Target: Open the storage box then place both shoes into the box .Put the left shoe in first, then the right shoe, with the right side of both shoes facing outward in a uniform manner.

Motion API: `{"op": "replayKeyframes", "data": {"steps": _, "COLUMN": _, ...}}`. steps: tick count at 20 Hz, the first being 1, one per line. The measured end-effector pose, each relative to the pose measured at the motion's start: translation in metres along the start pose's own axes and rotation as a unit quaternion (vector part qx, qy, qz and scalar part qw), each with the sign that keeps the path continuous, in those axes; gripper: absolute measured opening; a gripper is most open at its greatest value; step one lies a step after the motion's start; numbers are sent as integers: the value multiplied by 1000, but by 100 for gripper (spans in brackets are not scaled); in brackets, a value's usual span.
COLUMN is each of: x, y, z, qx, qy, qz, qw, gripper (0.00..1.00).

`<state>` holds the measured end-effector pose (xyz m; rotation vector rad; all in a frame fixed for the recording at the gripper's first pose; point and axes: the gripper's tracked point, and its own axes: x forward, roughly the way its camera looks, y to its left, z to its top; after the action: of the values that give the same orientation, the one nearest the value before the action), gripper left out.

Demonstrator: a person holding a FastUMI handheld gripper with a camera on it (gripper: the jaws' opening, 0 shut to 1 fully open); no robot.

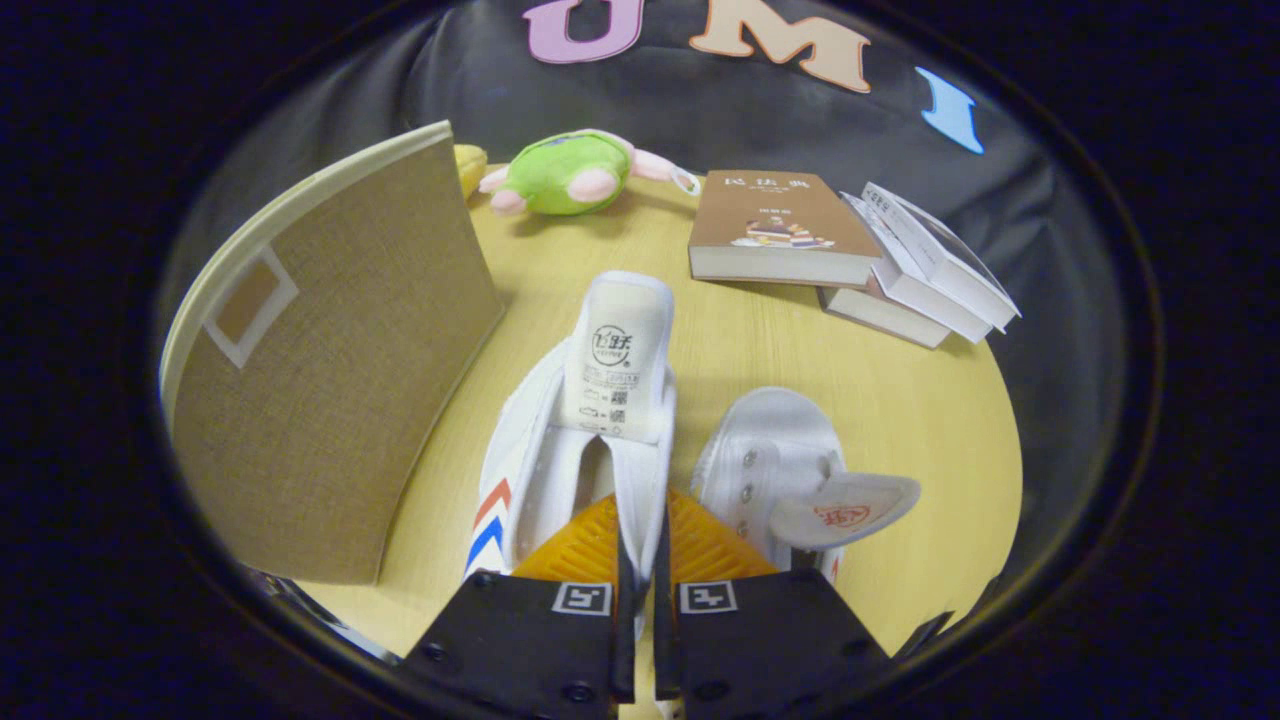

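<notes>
A pale wooden table (900, 400) carries two white shoes (560, 440), stacked books (790, 235), a green plush toy (570, 172) and a fabric storage box (330, 360)

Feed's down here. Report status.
Hand-held gripper shut on shoe wall. Second shoe beside it. Box lid up, close alongside.

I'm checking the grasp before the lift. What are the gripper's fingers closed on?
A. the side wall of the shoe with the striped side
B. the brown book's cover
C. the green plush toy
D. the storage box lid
A: the gripper pinches the thin white side wall of the striped shoe, with the other shoe lying just beside it.
</notes>
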<state>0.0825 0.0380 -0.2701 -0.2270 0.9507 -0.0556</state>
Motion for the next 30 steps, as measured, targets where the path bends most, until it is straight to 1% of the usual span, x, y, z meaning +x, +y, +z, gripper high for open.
{"op": "replayKeyframes", "data": {"steps": 3, "x": 2, "y": 0, "z": 2, "qx": 55, "qy": -12, "qz": 11, "qw": 998, "gripper": 11}}
{"op": "replayKeyframes", "data": {"steps": 4, "x": 2, "y": -1, "z": 1, "qx": 62, "qy": -12, "qz": 15, "qw": 998, "gripper": 11}}
{"op": "replayKeyframes", "data": {"steps": 5, "x": 2, "y": 0, "z": 1, "qx": 62, "qy": -10, "qz": 18, "qw": 998, "gripper": 11}}
{"op": "replayKeyframes", "data": {"steps": 7, "x": 8, "y": -1, "z": 1, "qx": 61, "qy": -9, "qz": 12, "qw": 998, "gripper": 10}}
{"op": "replayKeyframes", "data": {"steps": 9, "x": 2, "y": -2, "z": 3, "qx": 64, "qy": -13, "qz": 4, "qw": 998, "gripper": 8}}
{"op": "replayKeyframes", "data": {"steps": 12, "x": -1, "y": 2, "z": 6, "qx": 44, "qy": -23, "qz": 2, "qw": 999, "gripper": 6}}
{"op": "replayKeyframes", "data": {"steps": 15, "x": -10, "y": 17, "z": 10, "qx": 52, "qy": -31, "qz": 35, "qw": 998, "gripper": 5}}
{"op": "replayKeyframes", "data": {"steps": 17, "x": -19, "y": 21, "z": 18, "qx": 39, "qy": -49, "qz": 47, "qw": 997, "gripper": 5}}
{"op": "replayKeyframes", "data": {"steps": 19, "x": -31, "y": 23, "z": 22, "qx": 25, "qy": -64, "qz": 44, "qw": 997, "gripper": 5}}
{"op": "replayKeyframes", "data": {"steps": 21, "x": -45, "y": 26, "z": 30, "qx": 31, "qy": -75, "qz": 53, "qw": 995, "gripper": 5}}
{"op": "replayKeyframes", "data": {"steps": 26, "x": -96, "y": 29, "z": 68, "qx": 95, "qy": -104, "qz": 108, "qw": 984, "gripper": 5}}
{"op": "replayKeyframes", "data": {"steps": 30, "x": -149, "y": 33, "z": 109, "qx": 123, "qy": -144, "qz": 139, "qw": 972, "gripper": 5}}
